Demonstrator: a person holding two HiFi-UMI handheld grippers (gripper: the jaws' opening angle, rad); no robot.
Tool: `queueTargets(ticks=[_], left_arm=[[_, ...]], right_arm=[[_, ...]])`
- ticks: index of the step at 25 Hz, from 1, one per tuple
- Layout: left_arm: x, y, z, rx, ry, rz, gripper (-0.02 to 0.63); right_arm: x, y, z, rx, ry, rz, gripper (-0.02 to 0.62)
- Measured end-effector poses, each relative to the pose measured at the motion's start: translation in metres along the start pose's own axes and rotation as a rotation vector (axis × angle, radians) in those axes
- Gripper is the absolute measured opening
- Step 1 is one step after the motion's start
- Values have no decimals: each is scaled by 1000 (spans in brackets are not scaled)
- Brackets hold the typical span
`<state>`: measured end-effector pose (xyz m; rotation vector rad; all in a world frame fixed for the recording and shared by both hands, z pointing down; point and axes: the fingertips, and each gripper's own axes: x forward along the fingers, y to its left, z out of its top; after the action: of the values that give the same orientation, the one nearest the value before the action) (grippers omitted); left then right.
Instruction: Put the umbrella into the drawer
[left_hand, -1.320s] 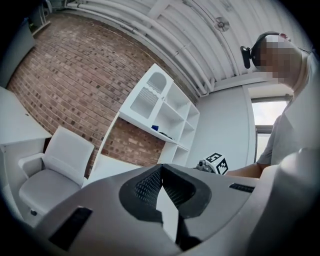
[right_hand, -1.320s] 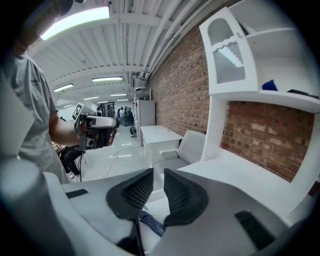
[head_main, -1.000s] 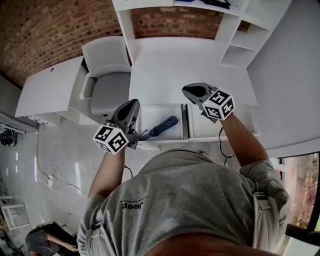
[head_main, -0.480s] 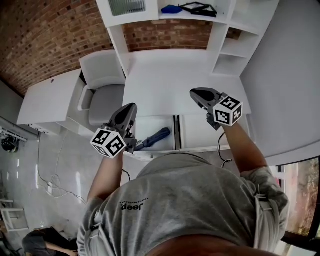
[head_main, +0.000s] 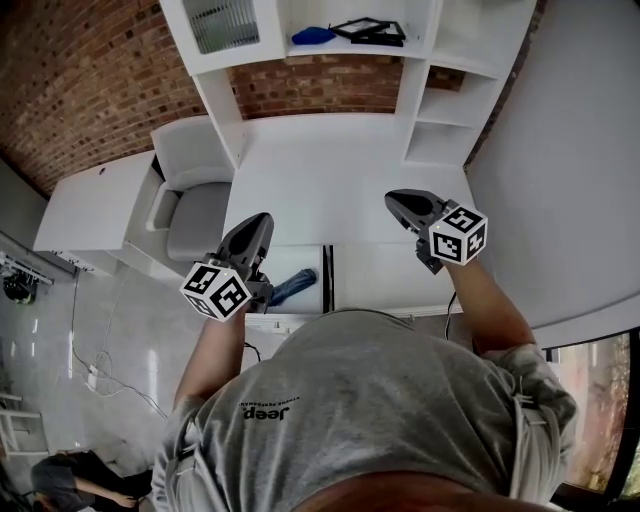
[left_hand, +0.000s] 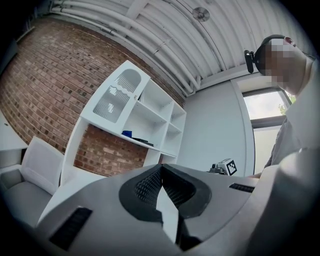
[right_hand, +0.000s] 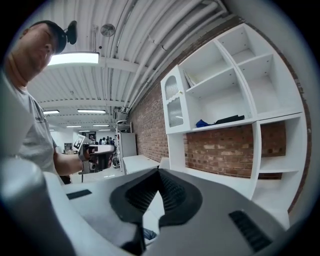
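Both claws pressed together, nothing between them: left gripper (head_main: 262, 220) sits at the left side of the open drawer (head_main: 296, 319), right gripper (head_main: 393, 199) over the white desk (head_main: 330, 165), blue umbrella (head_main: 297, 283) lying inside that drawer.

blue folded umbrella (head_main: 294, 286) lies slanted inside the open white drawer (head_main: 297, 260).

The person's grey shirt (head_main: 380, 400) bears the word "Jeep".
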<state>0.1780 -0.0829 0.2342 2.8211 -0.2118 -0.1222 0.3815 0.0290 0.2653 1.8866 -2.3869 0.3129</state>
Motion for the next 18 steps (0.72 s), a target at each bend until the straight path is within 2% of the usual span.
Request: queueTargets(ticks=[11,18], left_arm=[[35,-46,-25,-5,42,-24,18],[44,-56,-40,-14,65,-29,18]], right_arm=[[-51,-26,-3,11,-25,-8,17],[-63,-31,-16,38,-34,-26,17]])
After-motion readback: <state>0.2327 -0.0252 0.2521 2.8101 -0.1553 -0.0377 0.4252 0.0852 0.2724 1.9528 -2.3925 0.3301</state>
